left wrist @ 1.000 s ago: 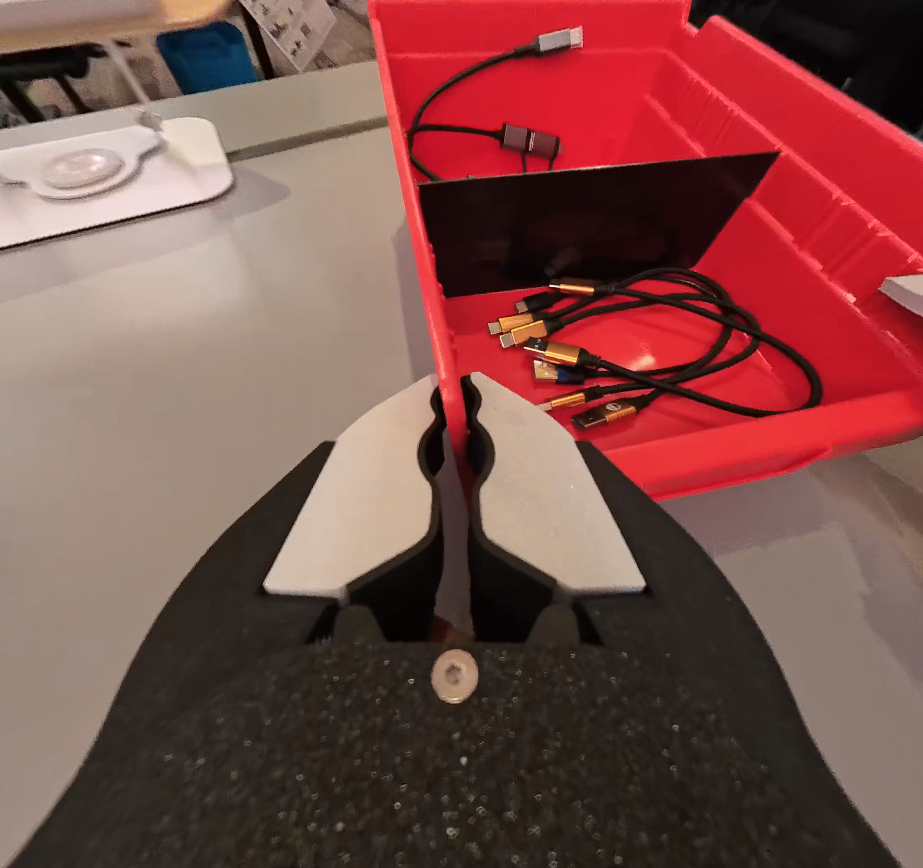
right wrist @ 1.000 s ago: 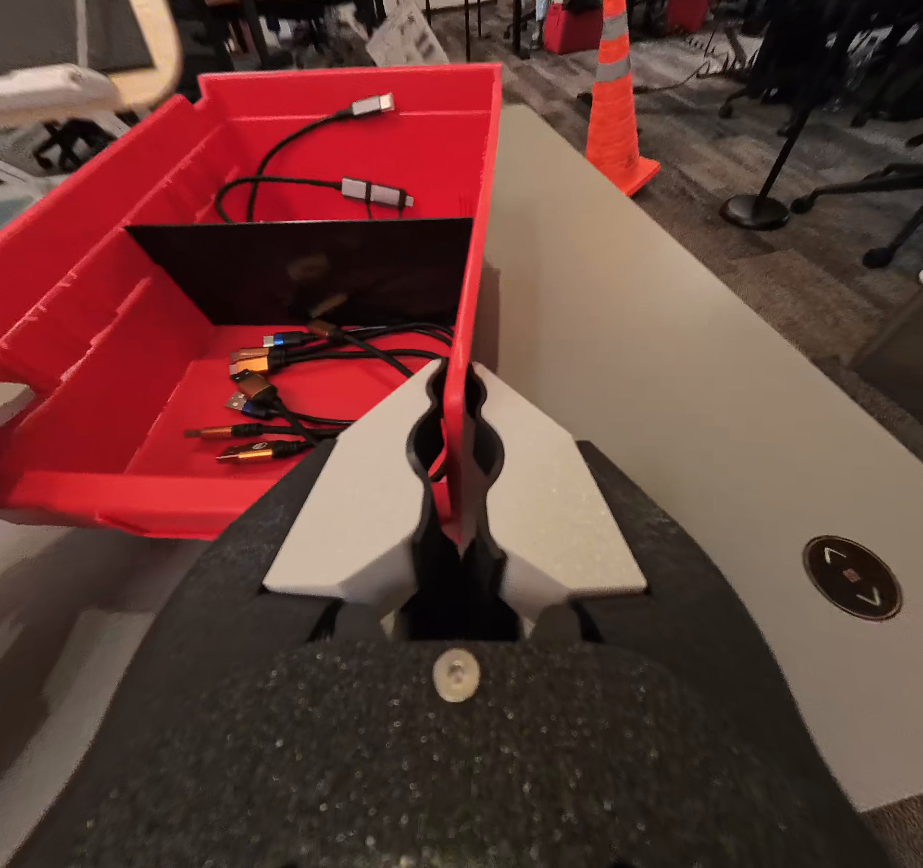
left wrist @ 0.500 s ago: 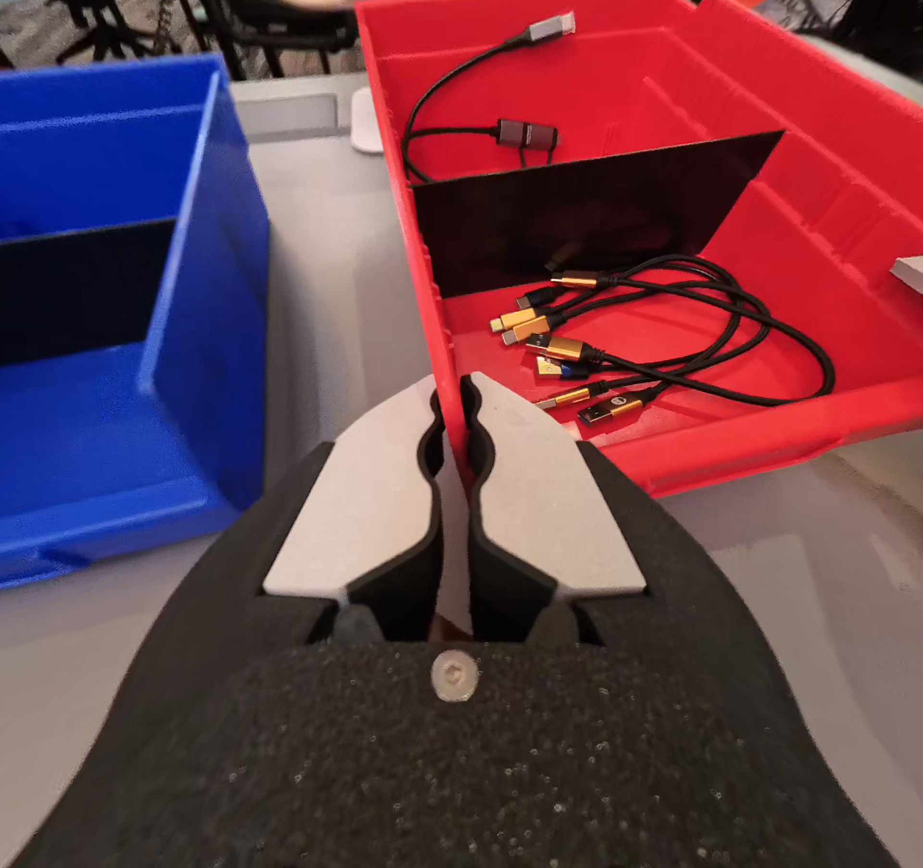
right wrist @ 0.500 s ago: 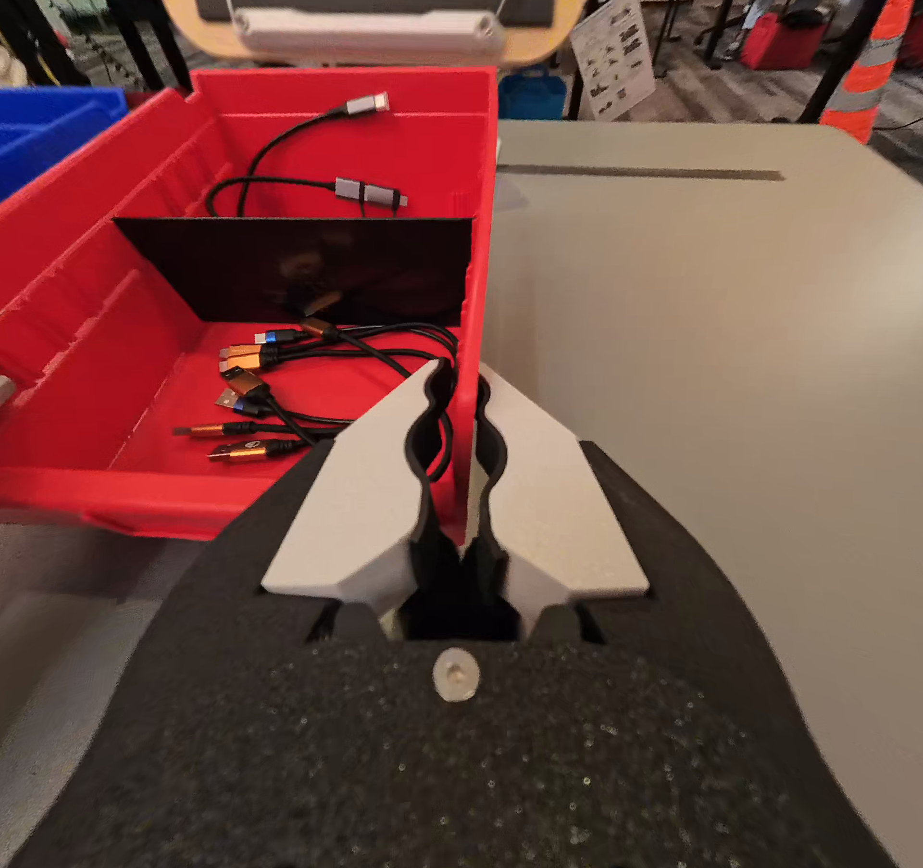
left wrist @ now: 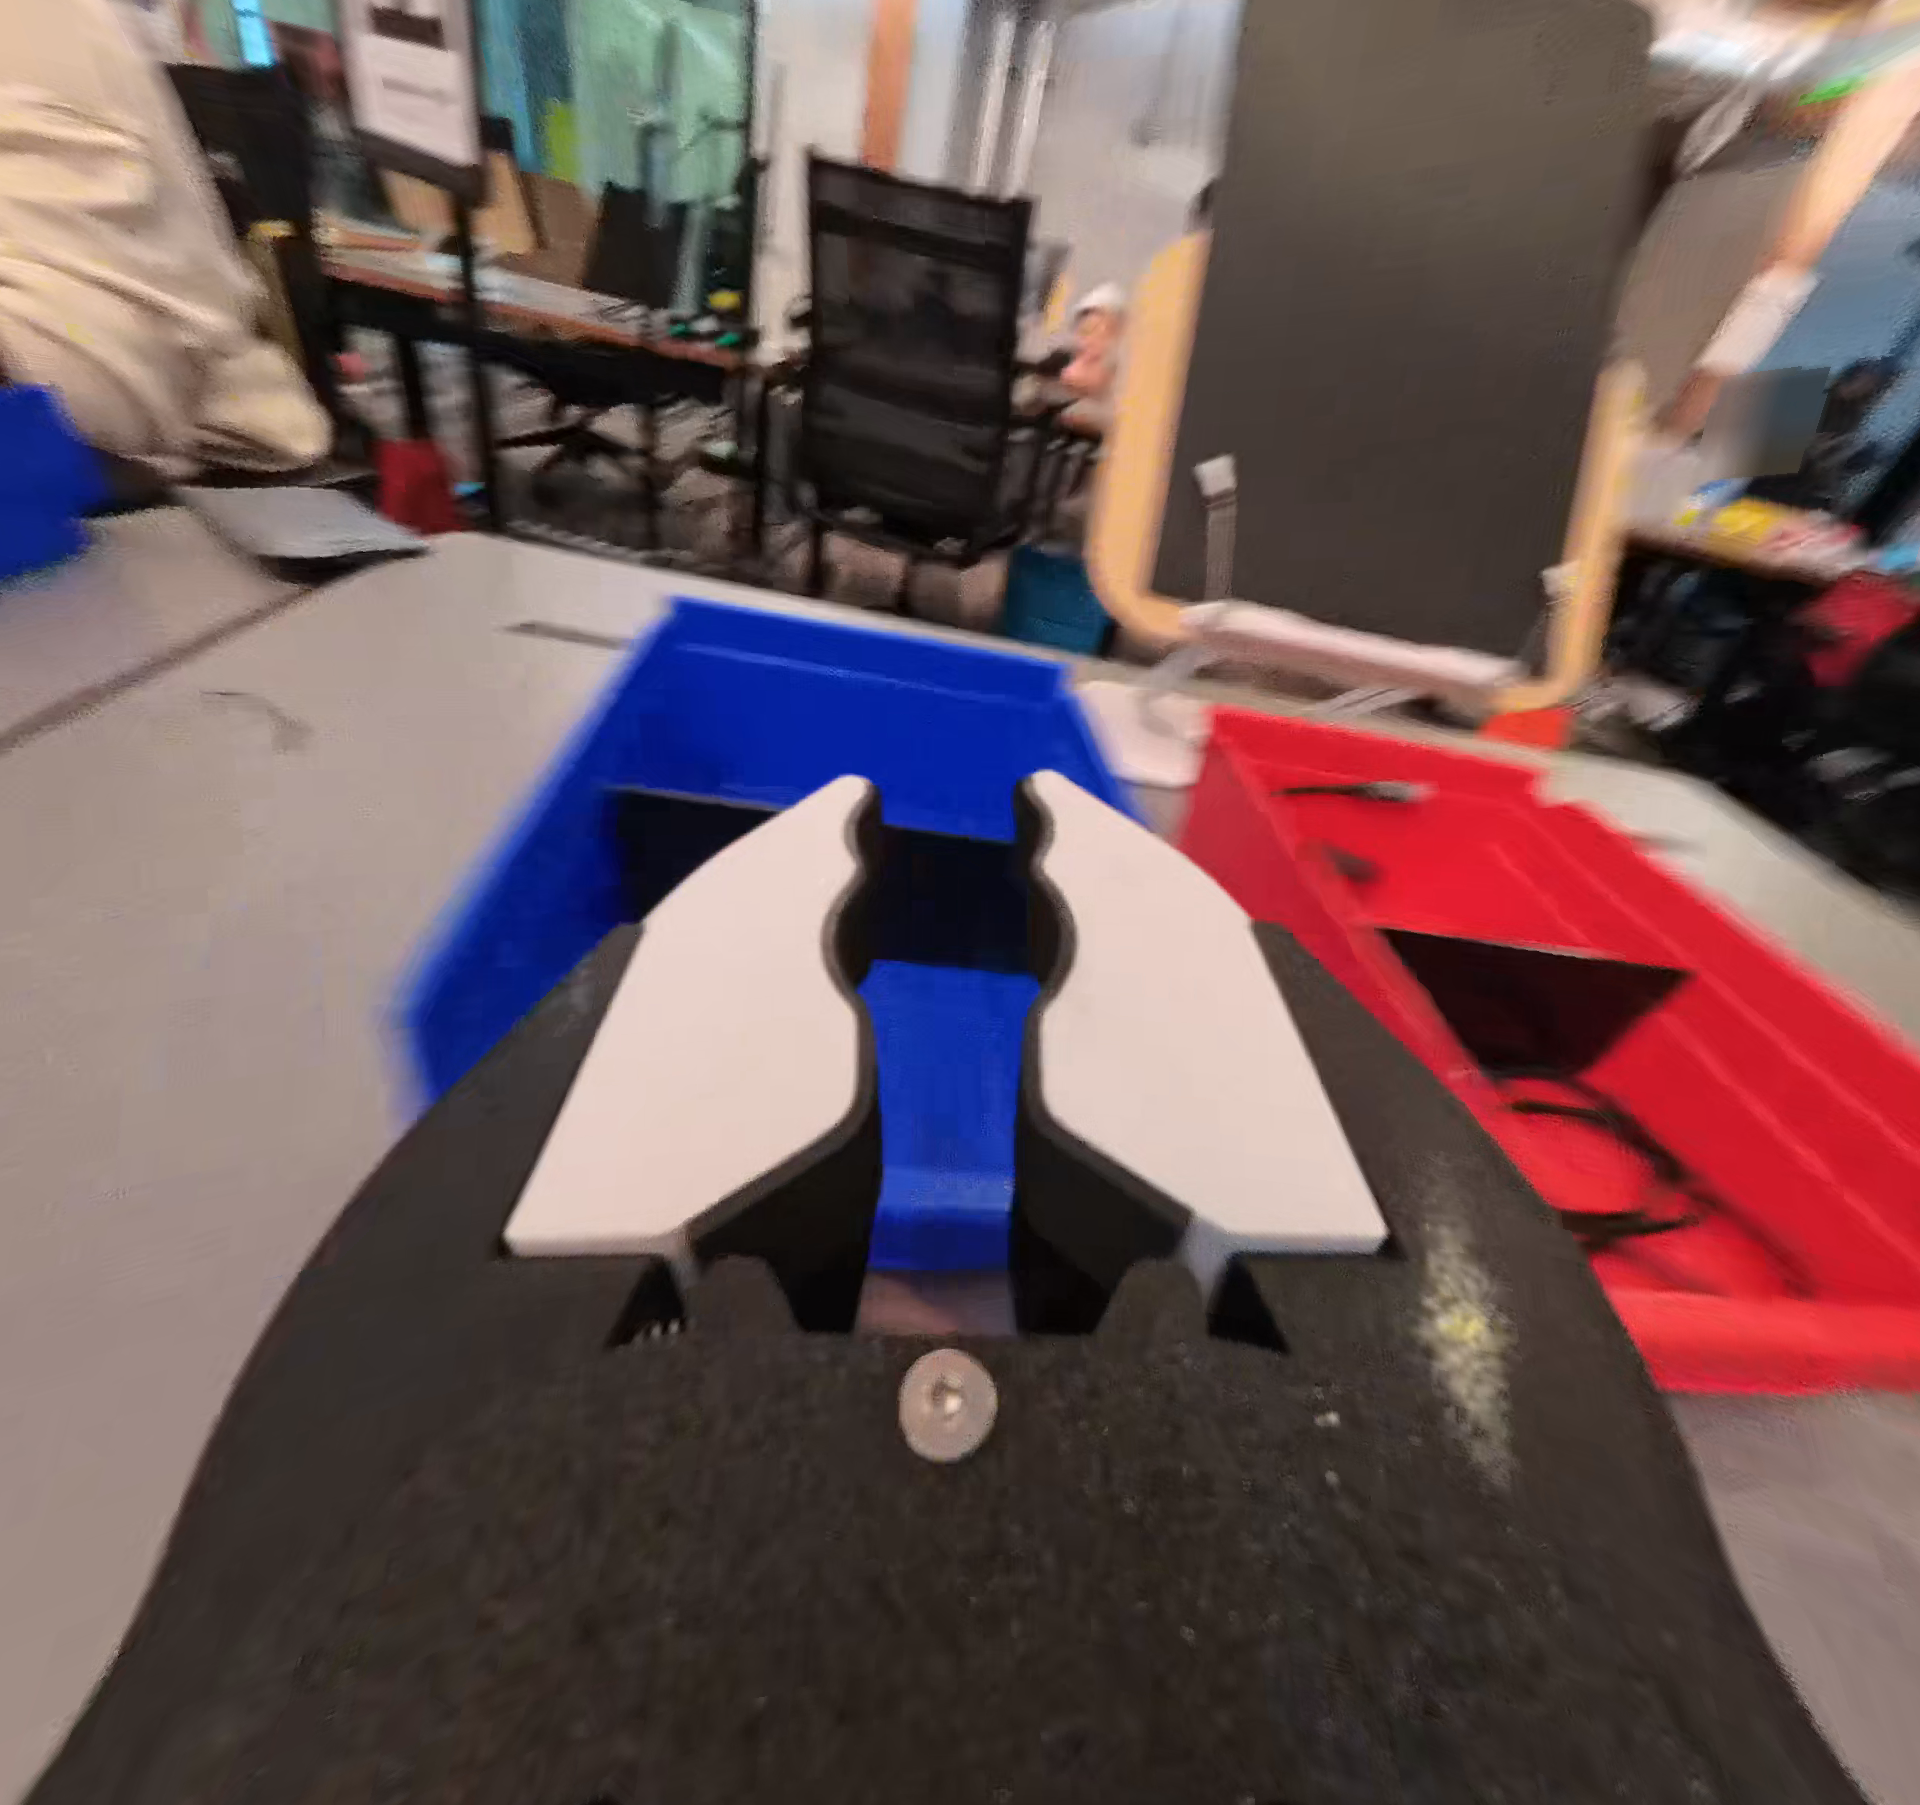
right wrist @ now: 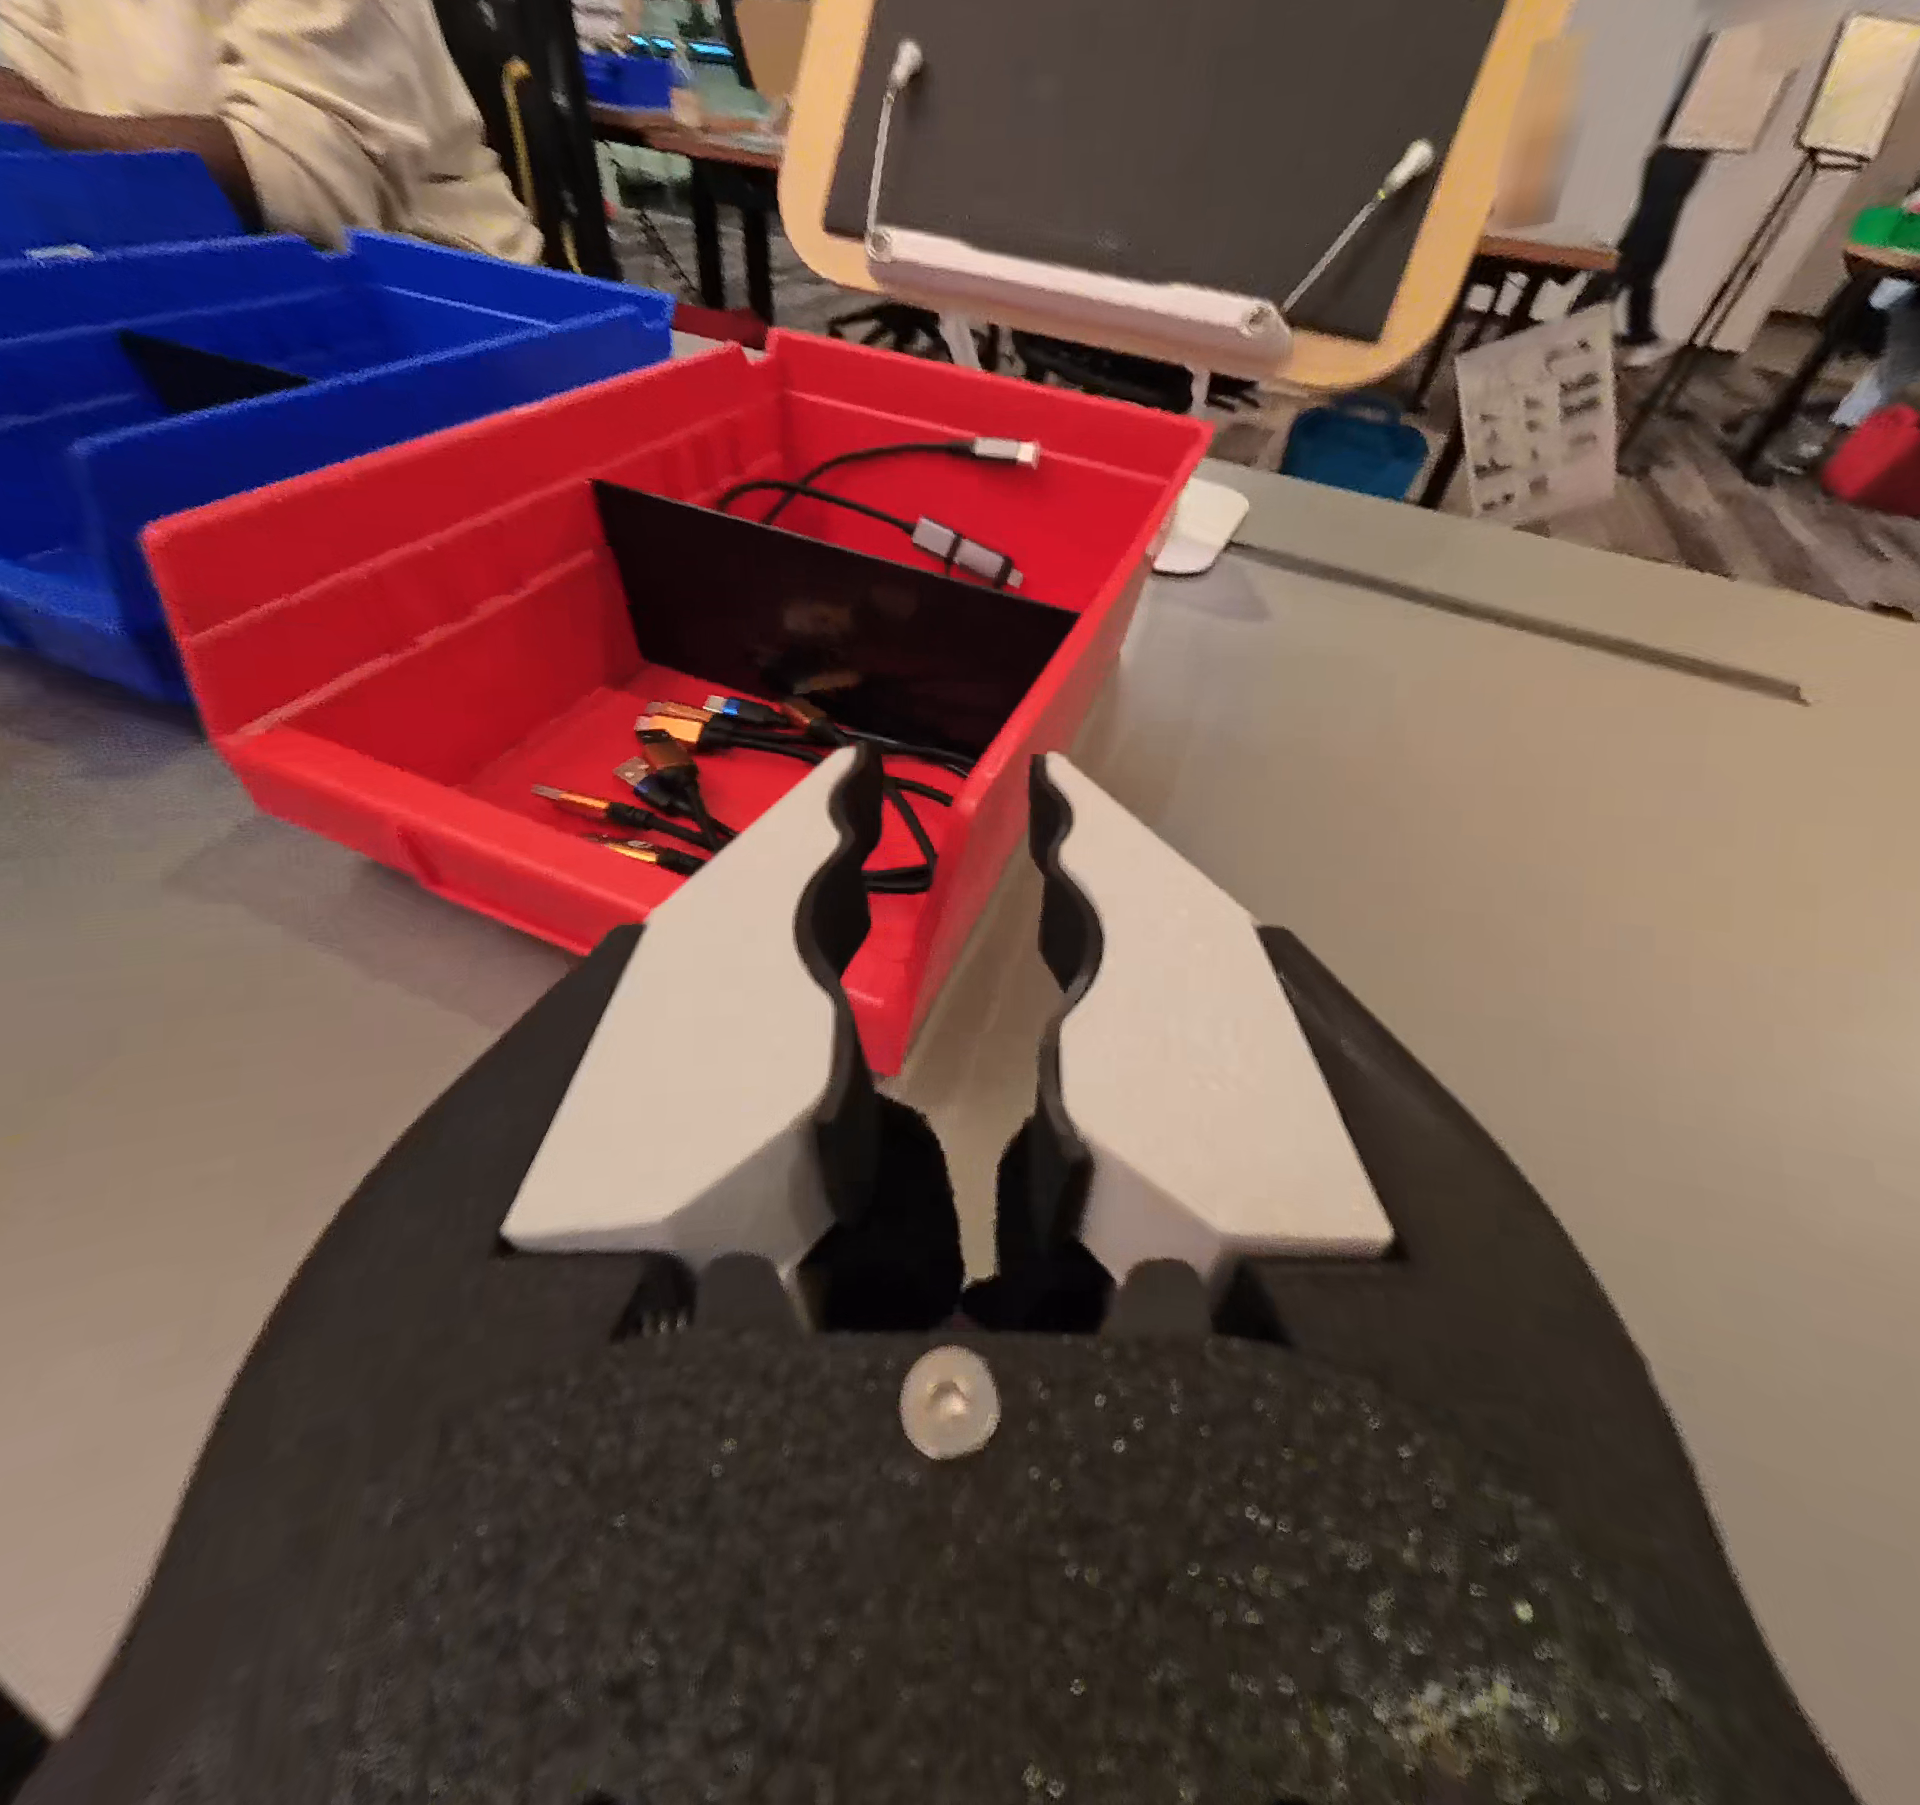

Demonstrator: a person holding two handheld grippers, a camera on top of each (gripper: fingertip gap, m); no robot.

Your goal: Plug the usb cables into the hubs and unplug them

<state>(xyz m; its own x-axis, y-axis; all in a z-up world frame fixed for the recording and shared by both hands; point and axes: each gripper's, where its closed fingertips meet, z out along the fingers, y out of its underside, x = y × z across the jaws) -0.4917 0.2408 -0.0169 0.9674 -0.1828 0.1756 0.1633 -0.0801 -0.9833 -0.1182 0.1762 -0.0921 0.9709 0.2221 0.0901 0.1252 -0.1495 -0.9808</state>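
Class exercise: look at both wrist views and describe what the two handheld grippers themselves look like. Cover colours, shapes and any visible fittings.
Both look alike. The left gripper and right gripper each have a broad, black, speckled, rough-textured body that flares wide toward the camera, with one silver screw on the centre line. Two pale grey, wedge-shaped fingers taper forward, each lined inside with a wavy black pad. No cables, markings or sleeves show.

A red bin (right wrist: 499, 592) with a black divider (right wrist: 831, 612) sits ahead of the grey-fingered claw. Left of it, a blue bin (right wrist: 312, 342); inside, black cables (right wrist: 727, 799) with orange-gold plugs
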